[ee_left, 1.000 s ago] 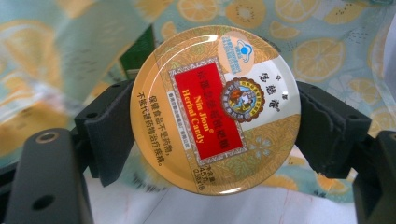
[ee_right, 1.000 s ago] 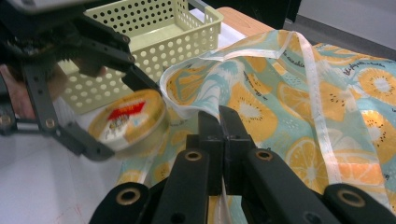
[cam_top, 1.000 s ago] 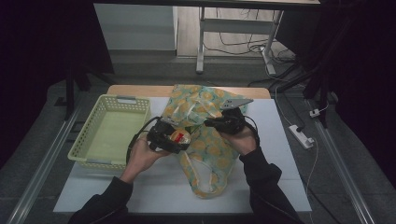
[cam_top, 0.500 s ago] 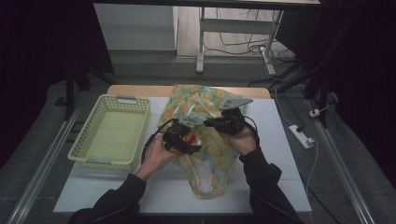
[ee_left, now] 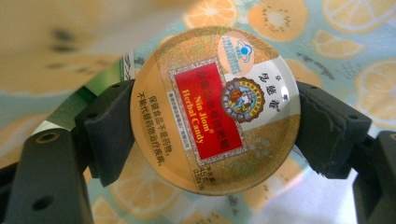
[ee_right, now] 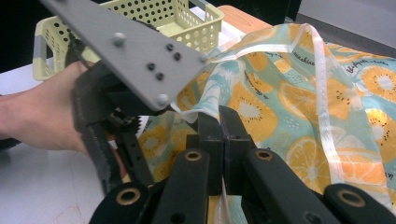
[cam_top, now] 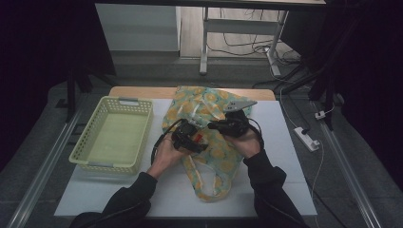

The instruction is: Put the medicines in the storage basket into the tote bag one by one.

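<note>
Since a moment before, the left tool had carried the round herbal candy tin from beside the basket across to the mouth of the fruit-print bag, so the drop-in looked close. The tin sat pinched flat between that tool's spread pads. The right tool, unmoved just beyond it, was pressed together on the bag's white-trimmed edge, lifting the opening off the surface. Both forearms angled inward.

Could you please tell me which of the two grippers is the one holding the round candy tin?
The left gripper: its jaws clamp the round candy tin at opposite edges above the fruit-print bag. The right gripper instead pinches the bag's edge, jaws fully together.
</note>
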`<state>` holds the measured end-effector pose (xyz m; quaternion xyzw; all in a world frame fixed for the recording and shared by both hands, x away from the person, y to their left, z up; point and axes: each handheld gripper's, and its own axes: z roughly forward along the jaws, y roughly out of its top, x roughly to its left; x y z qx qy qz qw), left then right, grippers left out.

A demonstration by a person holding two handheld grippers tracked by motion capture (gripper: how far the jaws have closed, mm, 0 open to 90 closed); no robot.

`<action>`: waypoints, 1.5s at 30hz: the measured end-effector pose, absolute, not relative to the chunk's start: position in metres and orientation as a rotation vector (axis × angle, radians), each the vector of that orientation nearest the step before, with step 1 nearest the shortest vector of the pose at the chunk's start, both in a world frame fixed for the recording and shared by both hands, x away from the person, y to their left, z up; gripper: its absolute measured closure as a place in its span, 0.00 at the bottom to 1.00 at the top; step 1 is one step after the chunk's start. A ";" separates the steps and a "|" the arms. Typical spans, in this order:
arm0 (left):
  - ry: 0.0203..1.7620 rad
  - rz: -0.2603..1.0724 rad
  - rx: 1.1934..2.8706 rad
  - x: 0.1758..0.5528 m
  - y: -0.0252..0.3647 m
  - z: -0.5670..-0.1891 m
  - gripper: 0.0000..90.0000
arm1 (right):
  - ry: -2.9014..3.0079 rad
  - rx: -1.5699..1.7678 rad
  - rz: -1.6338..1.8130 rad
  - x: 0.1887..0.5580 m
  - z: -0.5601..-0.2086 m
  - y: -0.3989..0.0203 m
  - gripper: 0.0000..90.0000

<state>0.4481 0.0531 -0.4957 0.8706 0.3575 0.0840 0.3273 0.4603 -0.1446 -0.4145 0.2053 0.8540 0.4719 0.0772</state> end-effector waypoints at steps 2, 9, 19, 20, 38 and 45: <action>0.944 0.229 2.280 0.451 0.053 -0.497 0.23 | 2.559 0.615 1.412 0.461 -0.415 -0.145 0.99; 0.959 0.251 2.293 0.459 0.053 -0.504 0.23 | 2.562 0.619 1.407 0.461 -0.416 -0.144 0.99; 0.950 0.265 2.298 0.465 0.051 -0.515 0.22 | 2.570 0.623 1.389 0.462 -0.419 -0.143 0.99; 0.957 0.275 2.293 0.465 0.051 -0.516 0.22 | 2.571 0.623 1.389 0.462 -0.419 -0.143 0.99; 0.879 0.183 2.242 0.441 0.064 -0.494 0.08 | 2.570 0.621 1.392 0.462 -0.418 -0.144 0.99; 0.835 0.146 2.230 0.431 0.072 -0.493 0.01 | 2.572 0.621 1.393 0.462 -0.418 -0.143 0.99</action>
